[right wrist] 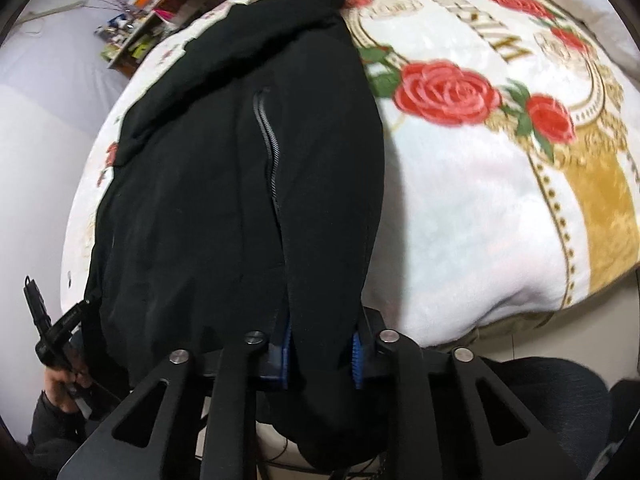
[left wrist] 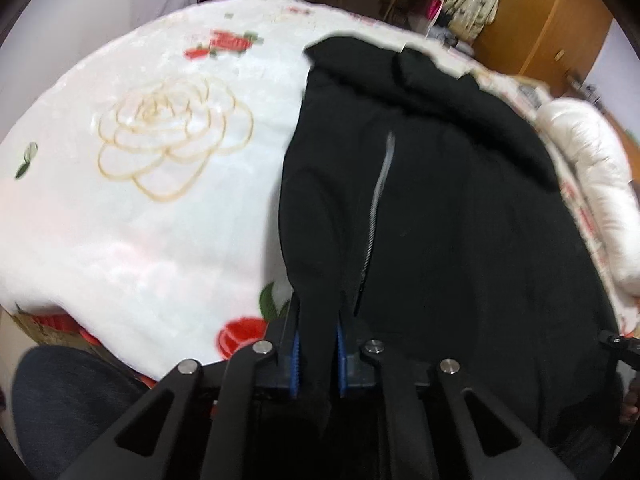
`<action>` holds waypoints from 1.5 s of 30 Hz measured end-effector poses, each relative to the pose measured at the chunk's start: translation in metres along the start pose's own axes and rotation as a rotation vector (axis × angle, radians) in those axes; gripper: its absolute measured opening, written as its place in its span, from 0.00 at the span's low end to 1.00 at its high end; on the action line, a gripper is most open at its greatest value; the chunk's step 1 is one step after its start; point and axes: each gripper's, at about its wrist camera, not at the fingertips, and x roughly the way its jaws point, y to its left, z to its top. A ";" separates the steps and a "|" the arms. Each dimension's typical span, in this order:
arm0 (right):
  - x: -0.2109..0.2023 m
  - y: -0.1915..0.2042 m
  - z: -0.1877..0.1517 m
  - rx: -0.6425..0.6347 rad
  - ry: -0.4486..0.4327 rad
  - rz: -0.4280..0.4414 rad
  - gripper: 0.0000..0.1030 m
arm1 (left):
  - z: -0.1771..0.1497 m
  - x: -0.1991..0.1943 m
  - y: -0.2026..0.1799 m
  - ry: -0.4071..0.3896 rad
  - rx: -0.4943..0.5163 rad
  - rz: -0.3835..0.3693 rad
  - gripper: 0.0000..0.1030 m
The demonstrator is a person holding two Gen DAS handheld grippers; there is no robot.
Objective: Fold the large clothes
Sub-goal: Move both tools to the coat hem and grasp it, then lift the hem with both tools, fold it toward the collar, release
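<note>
Both grippers pinch the near hem of the black jacket (left wrist: 440, 200): left gripper (left wrist: 318, 344) and right gripper (right wrist: 320, 344) clamped on cloth (zipper (right wrist: 268, 140) up). It stretches lengthwise away across the bed (right wrist: 460, 208).

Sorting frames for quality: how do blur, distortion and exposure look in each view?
Left wrist: strong fisheye bending, dark corners, motion-soft blanket; black jacket shows almost no fold detail. Right wrist: same curvature, roses smeared, zipper fairly crisp.
</note>
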 end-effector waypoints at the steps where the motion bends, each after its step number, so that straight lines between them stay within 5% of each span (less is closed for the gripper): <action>1: -0.005 0.002 0.001 -0.004 -0.014 0.011 0.19 | 0.004 -0.010 -0.001 -0.024 0.003 -0.015 0.13; 8: -0.045 0.014 0.016 -0.004 -0.157 0.099 0.18 | 0.036 -0.055 -0.009 -0.147 0.018 -0.077 0.12; 24: -0.089 0.038 0.103 0.010 -0.347 0.195 0.18 | 0.135 -0.068 -0.020 -0.323 -0.045 -0.144 0.12; 34: -0.082 0.060 0.196 0.006 -0.368 0.189 0.18 | 0.225 -0.032 -0.042 -0.343 -0.052 -0.150 0.12; 45: -0.017 0.065 0.299 0.036 -0.305 0.122 0.18 | 0.301 0.050 -0.058 -0.276 -0.067 -0.118 0.12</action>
